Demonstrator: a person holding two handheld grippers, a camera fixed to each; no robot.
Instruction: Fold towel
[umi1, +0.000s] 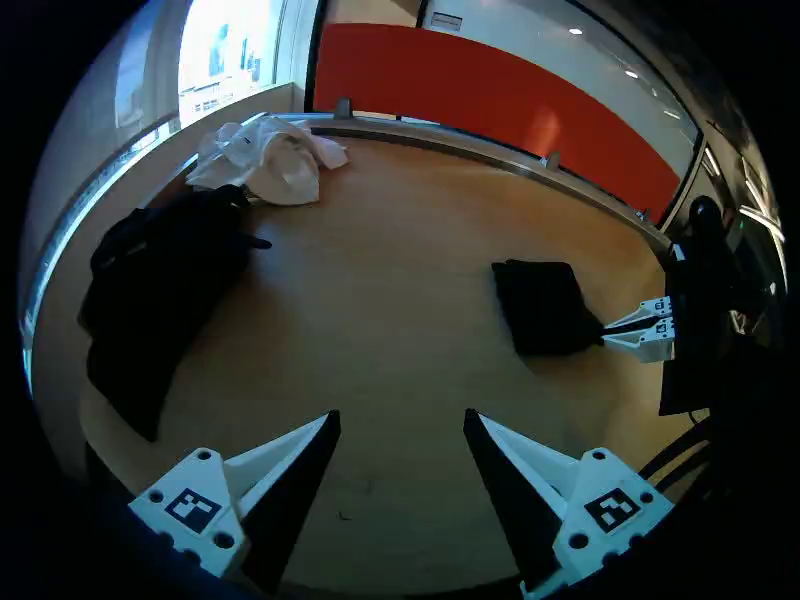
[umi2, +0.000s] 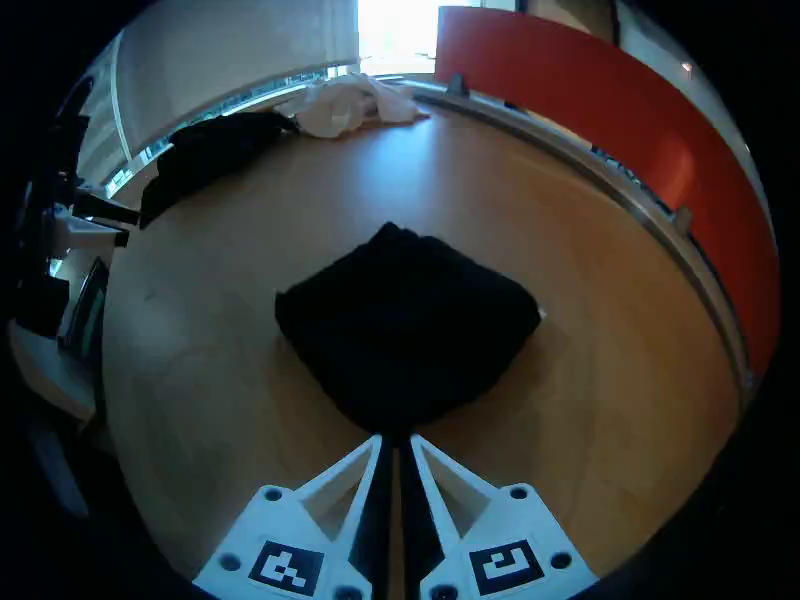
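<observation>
Table (umi2: 620, 400): towel (umi2: 405, 320), black heap (umi1: 160, 290), white heap (umi1: 270, 160)

Bare wood lies open across the middle of the pale wooden bench (umi1: 400, 300). The folded black towel (umi2: 405, 325) takes up one patch; a dark heap of cloth (umi1: 160, 290) and a crumpled white cloth pile (umi1: 270, 160) crowd the far window corner, beside the metal edge rail (umi1: 500, 155).

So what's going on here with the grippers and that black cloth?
A person is folding a towel with two handheld grippers. The black towel lies folded in the middle of the wooden table. The right gripper is shut with its tips at the towel's near edge; the left gripper hangs open over bare wood.
</observation>
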